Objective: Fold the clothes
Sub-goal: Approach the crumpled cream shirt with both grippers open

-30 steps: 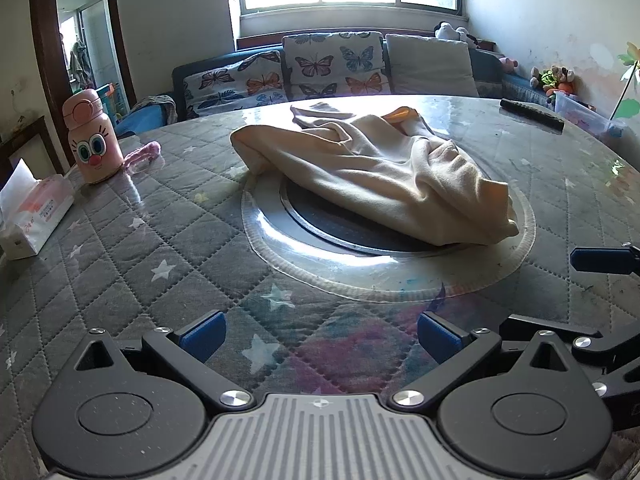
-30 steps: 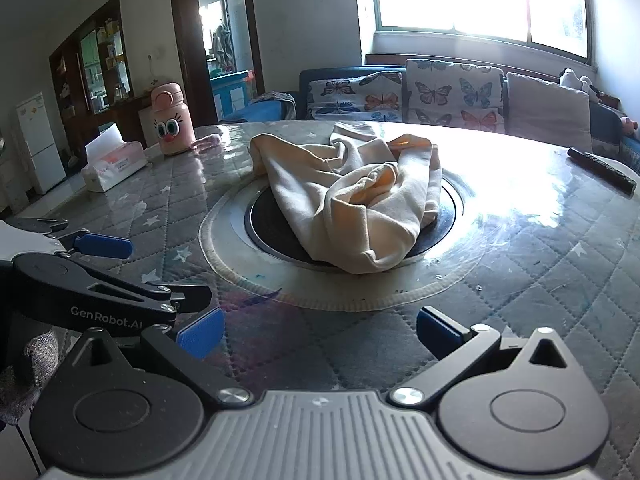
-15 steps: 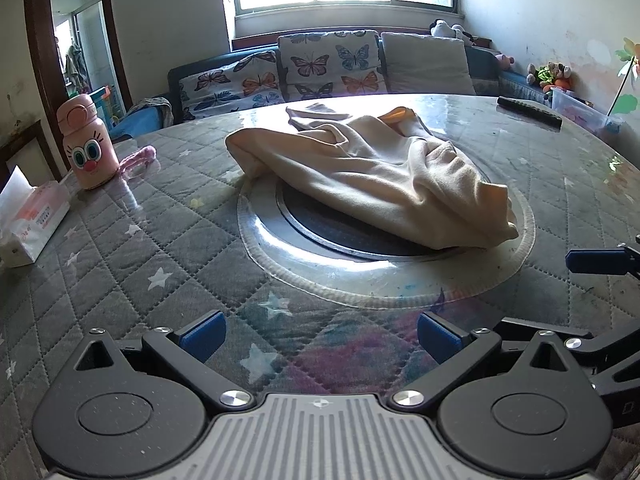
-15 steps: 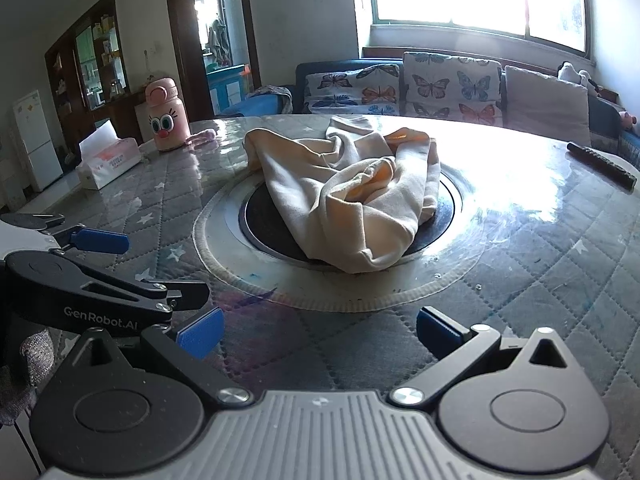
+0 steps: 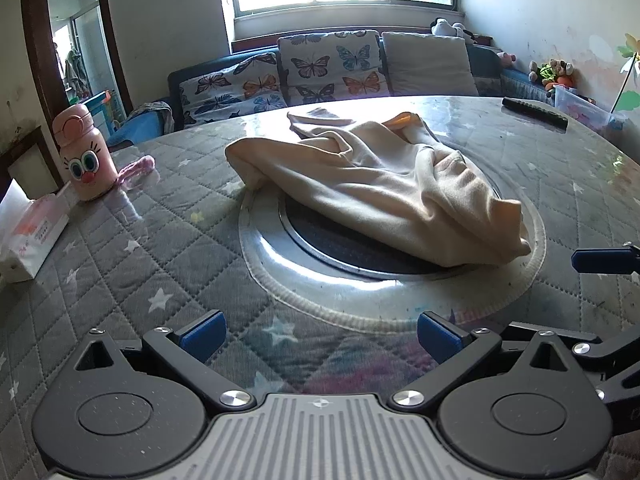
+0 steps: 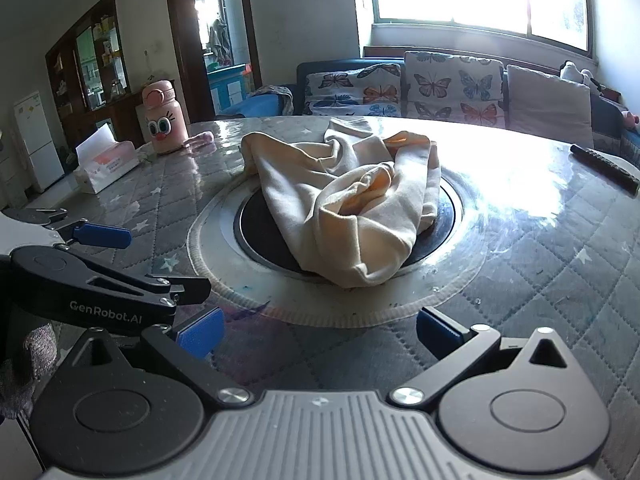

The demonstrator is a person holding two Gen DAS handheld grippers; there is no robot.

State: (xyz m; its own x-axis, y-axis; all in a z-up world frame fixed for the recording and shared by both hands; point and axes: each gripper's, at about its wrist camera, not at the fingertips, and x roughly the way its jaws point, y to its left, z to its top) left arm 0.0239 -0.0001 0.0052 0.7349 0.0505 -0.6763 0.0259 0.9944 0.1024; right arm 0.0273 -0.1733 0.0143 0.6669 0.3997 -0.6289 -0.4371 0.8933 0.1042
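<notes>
Sunlight from the window glares across a round table (image 5: 120, 264) covered in grey star-print quilting under a clear sheet, with a butterfly-cushioned sofa (image 5: 320, 68) behind it. At the far left edge sits a tissue box (image 5: 28, 236), and just beside it stands a pink bottle (image 5: 86, 152) with a cartoon face, a small pink strap (image 5: 136, 168) lying at its foot. Further right, in the table's middle, a crumpled cream garment (image 5: 384, 188) lies heaped over the dark round inset (image 5: 320, 236), partly covering it and spilling past the rim on the far side; nothing touches it. Near the right far edge lies a black remote (image 5: 534, 112), well apart from the cloth. The left gripper (image 5: 318, 334) hovers low over the near table edge, blue pads spread wide and holding nothing. The right gripper (image 6: 318, 332) is alongside it, fingers likewise wide apart and empty, its view of the garment (image 6: 352, 208) unobstructed apart from the left gripper (image 6: 104, 264) at its left margin.
</notes>
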